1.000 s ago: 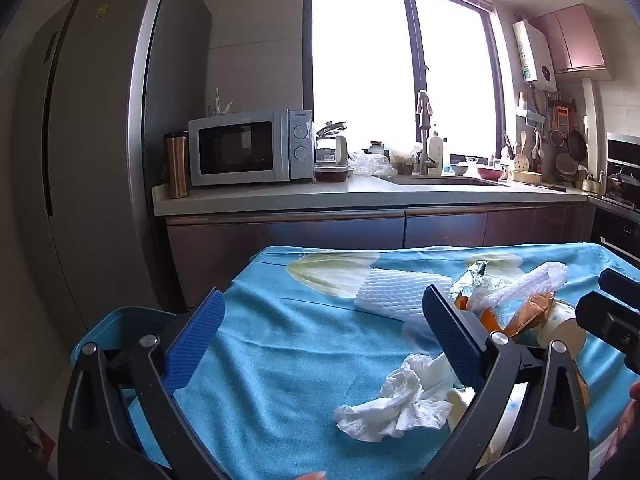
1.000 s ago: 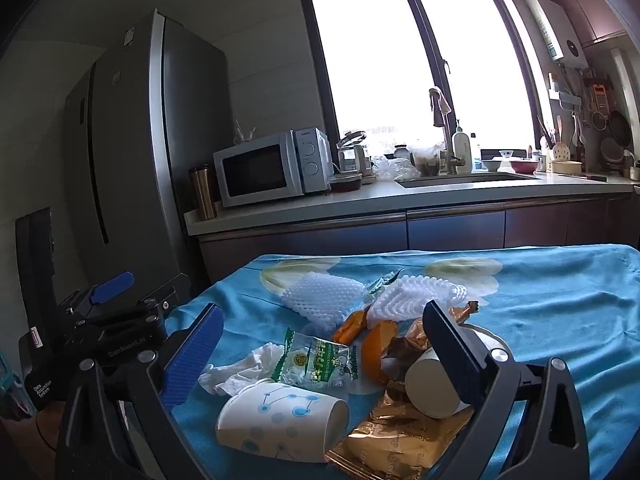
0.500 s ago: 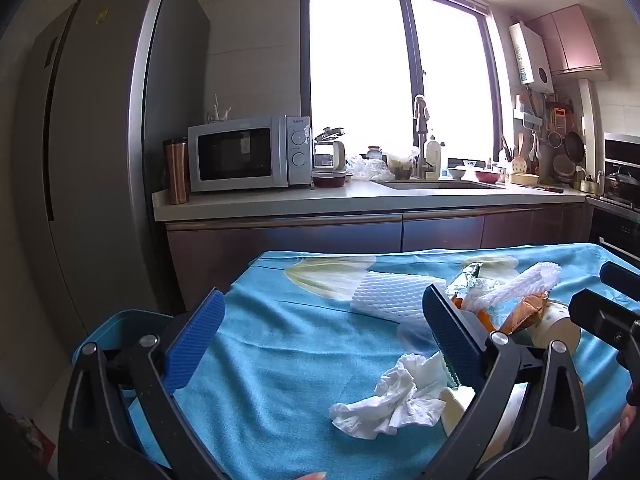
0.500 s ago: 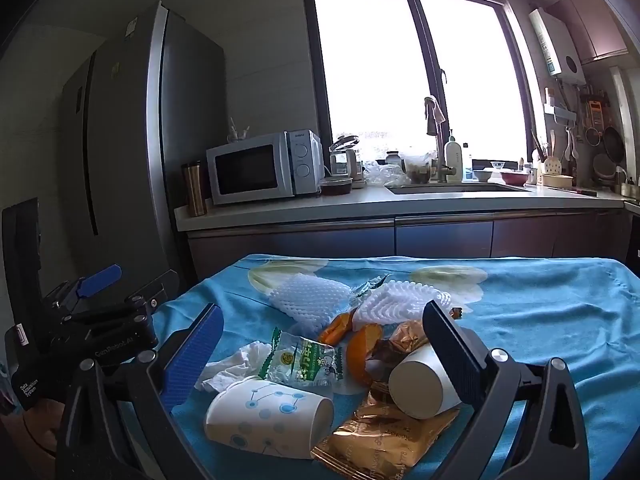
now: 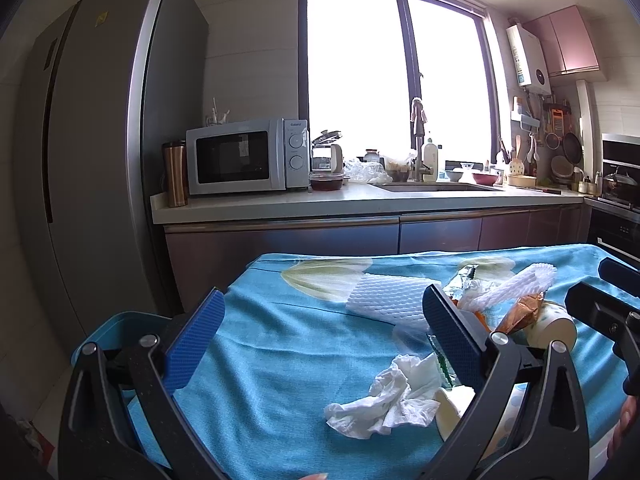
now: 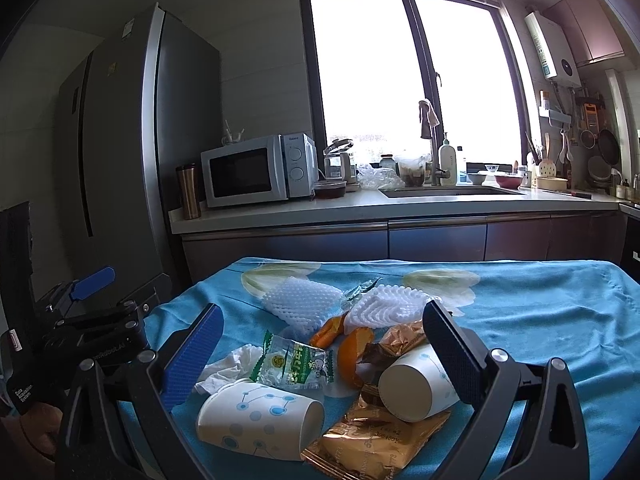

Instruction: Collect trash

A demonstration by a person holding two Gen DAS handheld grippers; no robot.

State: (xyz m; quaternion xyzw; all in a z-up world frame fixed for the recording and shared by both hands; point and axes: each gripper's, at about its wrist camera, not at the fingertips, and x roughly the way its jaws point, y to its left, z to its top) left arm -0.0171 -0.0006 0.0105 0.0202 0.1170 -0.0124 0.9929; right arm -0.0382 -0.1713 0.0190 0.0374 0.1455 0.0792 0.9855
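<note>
Two sets of jaws, both spread wide and holding nothing: my left gripper (image 5: 322, 334) hovers above the crumpled tissue (image 5: 390, 400), my right gripper (image 6: 320, 350) above two paper cups (image 6: 260, 422), a green wrapper (image 6: 294, 366), orange peel (image 6: 352, 356) and gold packet (image 6: 376, 438) heaped on the blue-clothed worktop (image 6: 540, 320).

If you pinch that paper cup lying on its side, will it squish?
Probably. The paper cup looks thin and empty, so its open mouth would likely fold. Lying on its side on the blue cloth, it may roll if nudged.
</note>
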